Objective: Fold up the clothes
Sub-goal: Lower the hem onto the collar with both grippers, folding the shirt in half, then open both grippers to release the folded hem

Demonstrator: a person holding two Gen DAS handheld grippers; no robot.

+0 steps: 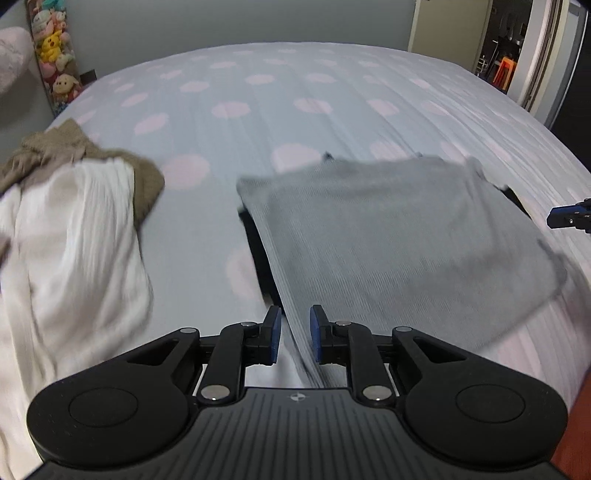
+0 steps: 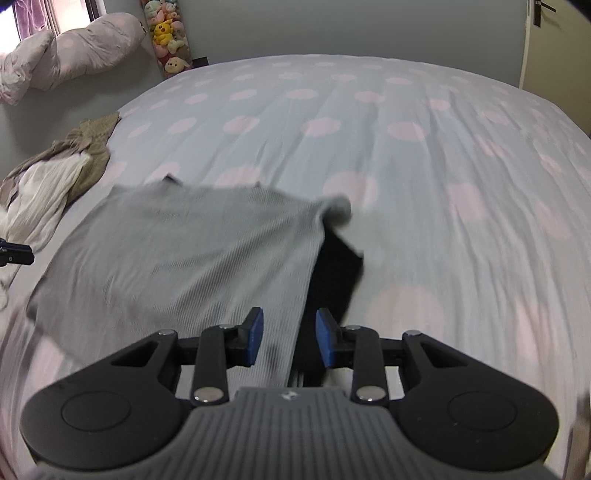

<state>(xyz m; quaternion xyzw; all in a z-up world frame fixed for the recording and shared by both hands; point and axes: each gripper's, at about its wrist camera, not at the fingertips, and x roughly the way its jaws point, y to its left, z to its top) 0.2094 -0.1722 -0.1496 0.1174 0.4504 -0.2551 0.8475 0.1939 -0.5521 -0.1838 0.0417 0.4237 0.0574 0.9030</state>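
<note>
A grey ribbed garment (image 1: 399, 236) lies spread on the bed over a black garment (image 1: 258, 254) that shows at its edges. In the left wrist view my left gripper (image 1: 295, 332) is open by a narrow gap. The grey garment's near left edge runs between the blue pads (image 1: 275, 332), which do not press on it. In the right wrist view my right gripper (image 2: 290, 338) is open wider over the grey garment (image 2: 184, 258) and its near right edge, with the black garment (image 2: 332, 280) beside it. Each gripper's tip shows at the edge of the other view, the right gripper (image 1: 570, 219) and the left gripper (image 2: 14, 254). Both views are motion-blurred.
The bed has a pale blue sheet with pink dots (image 1: 295, 92). A white garment (image 1: 70, 240) lies heaped on a brown one (image 1: 55, 147) at the left. A bundled duvet (image 2: 74, 48) and a strip of plush toys (image 2: 168, 33) are against the far wall. A doorway (image 1: 506, 48) opens at the right.
</note>
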